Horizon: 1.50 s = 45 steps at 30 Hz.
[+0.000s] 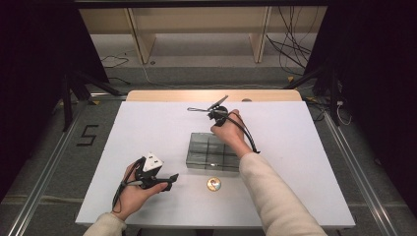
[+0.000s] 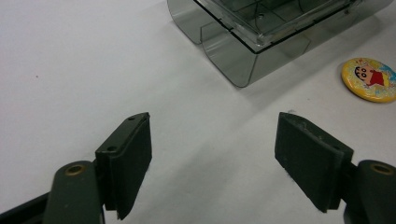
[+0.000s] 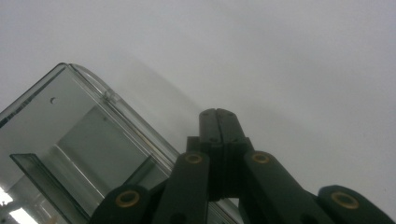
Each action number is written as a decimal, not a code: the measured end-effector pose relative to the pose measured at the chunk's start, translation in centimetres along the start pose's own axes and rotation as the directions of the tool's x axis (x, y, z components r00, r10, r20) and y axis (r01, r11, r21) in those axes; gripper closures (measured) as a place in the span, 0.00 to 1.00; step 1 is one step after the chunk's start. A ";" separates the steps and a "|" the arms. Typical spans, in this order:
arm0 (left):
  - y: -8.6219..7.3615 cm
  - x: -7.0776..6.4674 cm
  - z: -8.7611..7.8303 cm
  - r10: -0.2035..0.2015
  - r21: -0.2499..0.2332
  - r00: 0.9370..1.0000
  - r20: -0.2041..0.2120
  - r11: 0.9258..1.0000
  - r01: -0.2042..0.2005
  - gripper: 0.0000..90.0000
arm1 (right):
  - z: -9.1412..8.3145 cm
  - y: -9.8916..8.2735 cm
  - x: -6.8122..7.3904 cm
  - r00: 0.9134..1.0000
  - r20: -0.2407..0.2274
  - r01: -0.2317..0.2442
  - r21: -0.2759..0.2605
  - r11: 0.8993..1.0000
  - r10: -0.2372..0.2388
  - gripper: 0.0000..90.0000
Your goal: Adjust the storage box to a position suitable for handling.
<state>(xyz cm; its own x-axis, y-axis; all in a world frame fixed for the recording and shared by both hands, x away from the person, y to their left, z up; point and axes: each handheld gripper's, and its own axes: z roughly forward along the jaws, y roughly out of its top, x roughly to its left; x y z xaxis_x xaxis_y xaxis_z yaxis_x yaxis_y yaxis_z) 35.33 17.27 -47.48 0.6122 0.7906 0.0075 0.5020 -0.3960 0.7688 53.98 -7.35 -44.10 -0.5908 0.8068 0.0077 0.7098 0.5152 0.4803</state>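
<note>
The clear compartment box [image 1: 212, 151] sits mid-table with the cartoon badge [image 1: 213, 184] just before it; the right gripper [image 3: 218, 114], closed and empty, hovers over its far edge, the left gripper [image 2: 212, 154] waits open nearby, so picking up the badge seems next.

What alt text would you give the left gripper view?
The left gripper has its two black jaws wide open over a white table, nothing between them. Beyond sit a clear smoky compartment box and a yellow cartoon badge.

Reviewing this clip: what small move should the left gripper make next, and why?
Probably ease the left gripper toward the round badge lying on the table beside the clear box: its jaws stand open and empty, while the right gripper is shut over the box.
</note>
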 end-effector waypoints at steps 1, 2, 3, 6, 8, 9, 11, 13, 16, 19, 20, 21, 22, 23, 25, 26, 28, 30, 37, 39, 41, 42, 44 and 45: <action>0.0 0.0 0.0 0.002 0.004 1.000 0.000 1.000 -0.002 0.30 | 0.0 -0.1 0.1 1.000 0.003 0.010 -0.003 1.000 -0.010 1.00; 0.0 0.0 0.0 0.002 0.004 1.000 0.003 1.000 -0.002 0.30 | 0.0 -0.2 0.2 1.000 -0.002 0.020 -0.006 1.000 -0.020 1.00; 0.0 -0.1 -0.1 0.002 0.004 1.000 0.002 1.000 -0.002 0.30 | 0.1 -0.2 0.3 1.000 -0.007 0.026 -0.009 1.000 -0.026 1.00; 0.0 -0.1 -0.1 -0.003 -0.005 1.000 -0.001 1.000 0.003 0.30 | 0.1 -0.4 0.6 0.999 -0.020 0.041 -0.006 0.999 -0.041 1.00; 0.0 0.0 -0.2 -0.001 -0.004 1.000 -0.003 1.000 0.001 0.30 | 0.1 -0.5 0.9 0.999 -0.040 0.036 0.000 0.999 -0.036 1.00; 0.0 0.0 -0.2 -0.001 -0.004 1.000 -0.004 1.000 0.001 0.30 | 0.1 -0.6 1.0 0.998 -0.043 0.042 -0.001 0.999 -0.042 1.00; -0.1 0.0 -0.3 0.000 -0.003 1.000 -0.004 1.000 0.000 0.30 | 0.1 -0.8 1.3 0.998 -0.042 0.054 -0.004 0.999 -0.054 1.00; -0.1 0.0 -0.3 -0.002 -0.001 1.000 -0.003 1.000 0.002 0.30 | 0.1 -0.9 1.4 0.998 -0.046 0.052 -0.004 0.999 -0.052 1.00; -0.2 0.0 -0.4 -0.003 -0.002 1.000 -0.004 1.000 0.003 0.30 | 0.0 -1.0 1.7 0.996 -0.053 0.068 -0.009 0.998 -0.069 1.00; -0.2 0.1 -0.5 -0.004 -0.003 1.000 -0.004 1.000 0.004 0.31 | 0.0 -1.0 2.1 0.993 -0.070 0.089 -0.006 0.996 -0.090 1.00; -0.2 0.2 -0.5 -0.002 -0.003 1.000 -0.005 1.000 0.002 0.31 | 0.0 -1.0 2.2 0.993 -0.069 0.094 -0.007 0.996 -0.094 1.00; -0.2 0.2 -0.6 -0.002 -0.002 1.000 -0.004 1.000 0.002 0.31 | 0.0 -1.0 2.3 0.993 -0.068 0.097 -0.008 0.995 -0.097 1.00; -0.3 0.1 -0.6 -0.005 -0.003 1.000 -0.004 1.000 0.005 0.31 | 0.0 -1.0 2.4 0.993 -0.067 0.096 -0.004 0.995 -0.096 1.00; -0.3 0.1 -0.6 -0.005 -0.003 1.000 -0.004 1.000 0.005 0.31 | 0.0 -1.0 2.4 0.993 -0.067 0.095 -0.003 0.995 -0.095 1.00; -0.4 0.1 -0.6 -0.008 -0.002 1.000 -0.002 1.000 0.008 0.31 | -0.1 -1.0 2.4 0.993 -0.064 0.097 -0.008 0.995 -0.098 1.00; -0.4 0.1 -0.6 -0.004 0.003 1.000 0.001 1.000 0.004 0.31 | -0.1 -1.0 2.4 0.993 -0.067 0.099 -0.009 0.995 -0.099 1.00; -0.5 0.1 -0.6 -0.004 0.004 1.000 0.003 1.000 0.004 0.31 | -0.3 -1.1 2.4 0.993 -0.071 0.094 -0.015 0.995 -0.095 1.00; -0.6 0.0 -0.6 -0.010 0.002 1.000 0.010 1.000 0.010 0.31 | -0.8 -1.3 2.3 0.992 -0.063 0.104 -0.058 0.993 -0.108 0.96; -0.9 -0.1 -0.8 -0.024 -0.004 0.999 0.043 1.000 0.024 0.32 | -4.3 -4.1 1.9 0.990 -0.014 0.130 -0.227 0.965 -0.137 0.73; -1.0 -0.2 -0.9 -0.025 -0.014 0.998 0.056 1.000 0.026 0.32 | -5.6 -5.6 1.5 0.990 -0.011 0.135 -0.273 0.952 -0.143 0.66; -1.1 -0.3 -1.0 -0.026 -0.018 0.998 0.056 0.999 0.027 0.32 | -6.7 -7.2 1.0 0.989 -0.013 0.136 -0.327 0.935 -0.148 0.57; -1.1 -0.4 -1.0 -0.027 -0.021 0.998 0.055 0.999 0.028 0.32 | -7.3 -8.1 0.7 0.990 -0.014 0.127 -0.340 0.932 -0.141 0.56; -1.2 -0.5 -1.1 -0.026 -0.025 0.998 0.055 0.999 0.027 0.32 | -8.2 -10.0 0.2 0.991 -0.012 0.122 -0.373 0.920 -0.136 0.52; -1.2 -0.5 -1.2 -0.022 -0.028 0.998 0.056 0.999 0.024 0.32 | -8.6 -11.0 -0.1 0.991 -0.018 0.113 -0.383 0.917 -0.129 0.51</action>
<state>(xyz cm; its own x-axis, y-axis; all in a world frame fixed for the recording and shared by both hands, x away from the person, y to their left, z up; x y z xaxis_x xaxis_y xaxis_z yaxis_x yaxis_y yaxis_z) 33.71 17.91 -47.66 0.6341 0.7719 -0.0453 0.4991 -0.3638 0.7864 42.92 -15.54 -41.81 -0.6843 0.7282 -0.0388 0.4375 0.4525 0.7771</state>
